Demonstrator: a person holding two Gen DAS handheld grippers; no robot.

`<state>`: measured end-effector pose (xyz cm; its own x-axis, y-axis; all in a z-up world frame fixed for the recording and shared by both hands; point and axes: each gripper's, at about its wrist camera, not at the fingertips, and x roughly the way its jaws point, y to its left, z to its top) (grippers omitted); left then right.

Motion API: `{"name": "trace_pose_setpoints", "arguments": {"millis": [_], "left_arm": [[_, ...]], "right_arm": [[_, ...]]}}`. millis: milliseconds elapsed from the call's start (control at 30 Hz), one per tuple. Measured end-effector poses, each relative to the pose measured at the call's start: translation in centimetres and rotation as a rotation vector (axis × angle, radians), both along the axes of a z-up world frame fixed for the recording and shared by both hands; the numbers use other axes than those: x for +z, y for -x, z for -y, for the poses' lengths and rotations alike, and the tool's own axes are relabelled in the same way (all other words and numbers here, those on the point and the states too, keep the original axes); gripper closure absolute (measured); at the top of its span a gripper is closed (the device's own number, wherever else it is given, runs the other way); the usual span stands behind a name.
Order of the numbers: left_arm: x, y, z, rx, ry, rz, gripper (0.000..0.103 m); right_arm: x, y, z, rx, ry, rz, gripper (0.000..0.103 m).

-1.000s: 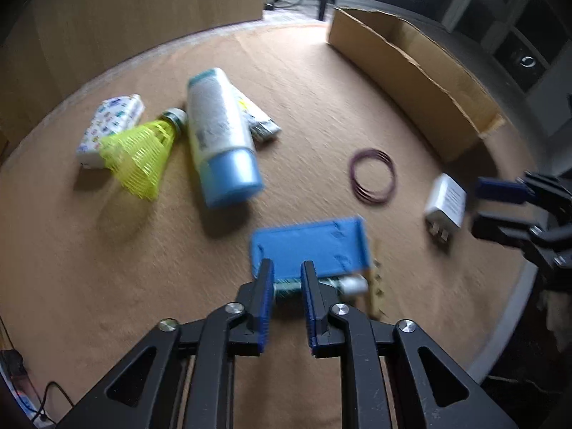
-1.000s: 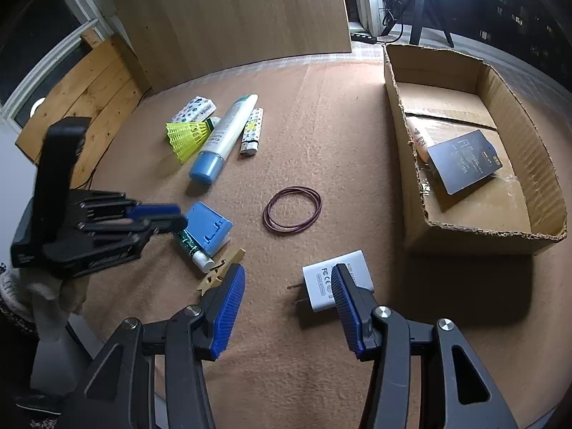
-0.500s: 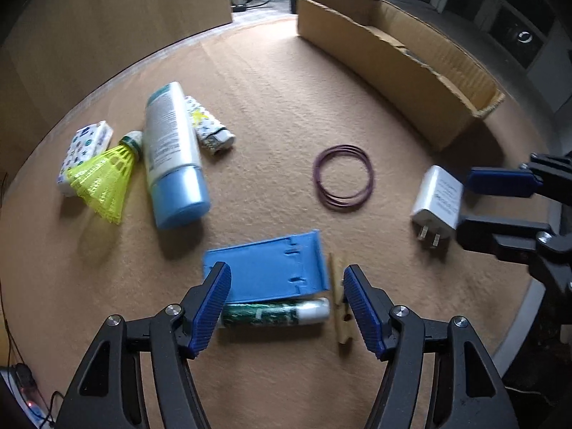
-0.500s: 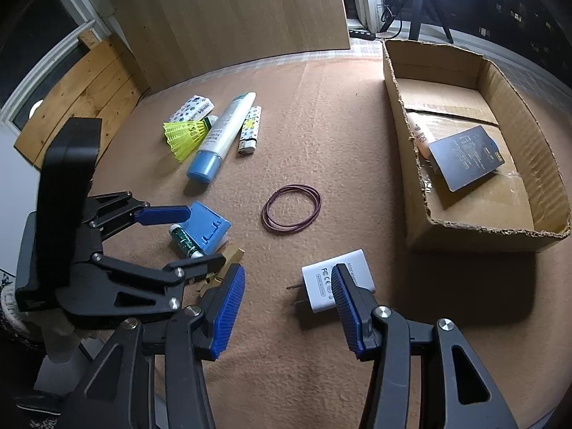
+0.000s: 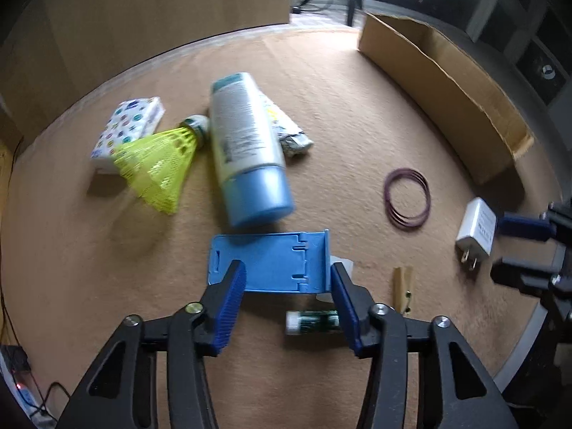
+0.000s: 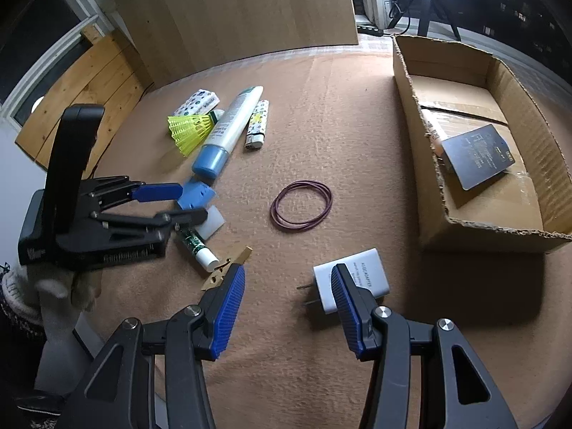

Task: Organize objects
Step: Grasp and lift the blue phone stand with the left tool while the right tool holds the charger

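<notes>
both claws gape; left claw [image 5: 287,291] closing astride blue stand [image 5: 268,262]

A blue stand [image 5: 271,264] lies flat beside a green tube [image 5: 312,321], with a bottle [image 5: 246,146], shuttlecock [image 5: 157,164], bands [image 5: 407,198], charger [image 5: 477,230] and box [image 6: 479,150] apart.

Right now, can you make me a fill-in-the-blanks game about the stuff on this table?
1. The shuttlecock is bright ____.
2. The dark booklet lies inside the cardboard ____.
3. The rubber bands lie in the shape of a ____.
4. The white charger has metal ____ sticking out.

Missing words: yellow; box; ring; prongs
</notes>
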<state>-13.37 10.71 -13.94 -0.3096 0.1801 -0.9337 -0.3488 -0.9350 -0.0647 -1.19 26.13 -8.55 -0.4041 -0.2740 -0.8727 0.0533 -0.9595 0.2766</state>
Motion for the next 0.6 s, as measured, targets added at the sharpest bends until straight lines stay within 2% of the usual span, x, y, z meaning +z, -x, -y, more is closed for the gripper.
{"name": "trace_pose_setpoints", "arguments": {"millis": [400,500,600], "left_arm": [[-1.1,1.5,4.2,0.103,0.083,-0.004,0.052],[-0.1,0.4,5.0,0.111,0.050,-0.021,0.052],[1.3,-1.2,4.6,0.067,0.006,-0.051,0.052]], "right_arm": [[0.0,0.0,0.4,0.019,0.006,0.001,0.056],[-0.1,0.0,0.7,0.025,0.014,0.003,0.056],[-0.4,0.0,0.9,0.026,0.024,0.009,0.056]]}}
